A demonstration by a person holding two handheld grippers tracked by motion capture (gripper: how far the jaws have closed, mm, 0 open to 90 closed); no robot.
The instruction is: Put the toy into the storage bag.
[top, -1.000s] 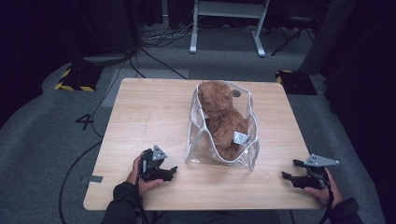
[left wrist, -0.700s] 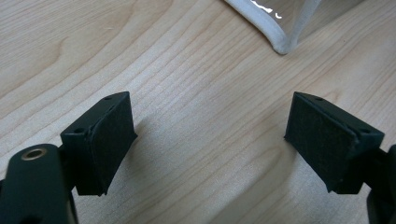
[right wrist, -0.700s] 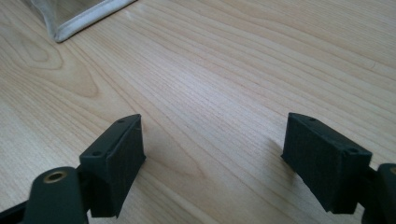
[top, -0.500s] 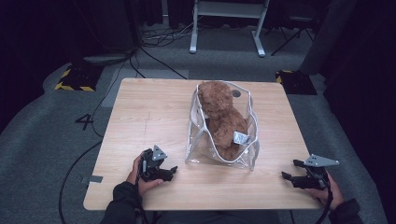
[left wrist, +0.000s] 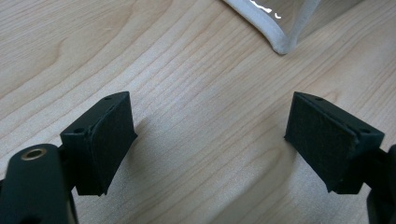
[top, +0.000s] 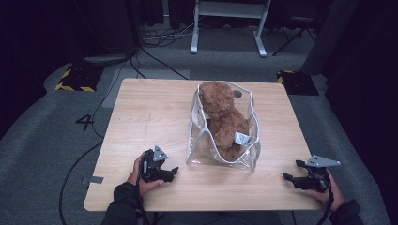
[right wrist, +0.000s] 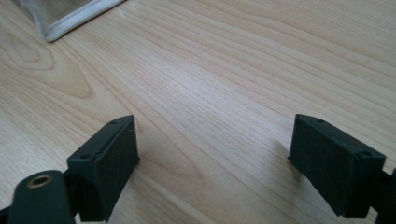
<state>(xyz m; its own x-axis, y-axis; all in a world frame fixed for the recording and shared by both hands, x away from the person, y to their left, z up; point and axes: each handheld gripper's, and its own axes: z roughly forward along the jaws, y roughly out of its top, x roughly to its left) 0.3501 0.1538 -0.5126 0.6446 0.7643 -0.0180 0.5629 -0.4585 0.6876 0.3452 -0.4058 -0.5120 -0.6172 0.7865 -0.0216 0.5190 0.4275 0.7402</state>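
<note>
Nothing has moved in the last second: both grippers sit where they were, and the bag (top: pixel 224 140) with the teddy (top: pixel 225 119) inside has not shifted on the table (top: pixel 145 112). That stillness suggests the work is either not yet begun or just done, with the hands at rest rather than mid-reach. The left gripper (top: pixel 170 172) lies near the table's front edge, left of the bag's near left corner; in the left gripper view its jaws stand wide apart over bare wood with nothing between them, and the bag's white-trimmed corner (left wrist: pixel 280 42) shows ahead, close but not touching. The right gripper (top: pixel 290 178) rests at the front right corner, well apart from the bag, its jaws likewise spread wide and empty, with a bag corner (right wrist: pixel 56 28) far up in its own view. The bag stands toward the middle of the table, a little right, reaching toward the back edge, its mouth open and the teddy's head toward the back. A white tag (top: pixel 241 138) shows on the teddy's lower body. If the teddy is to come out or the bag be closed, the left gripper has the shorter reach.
</note>
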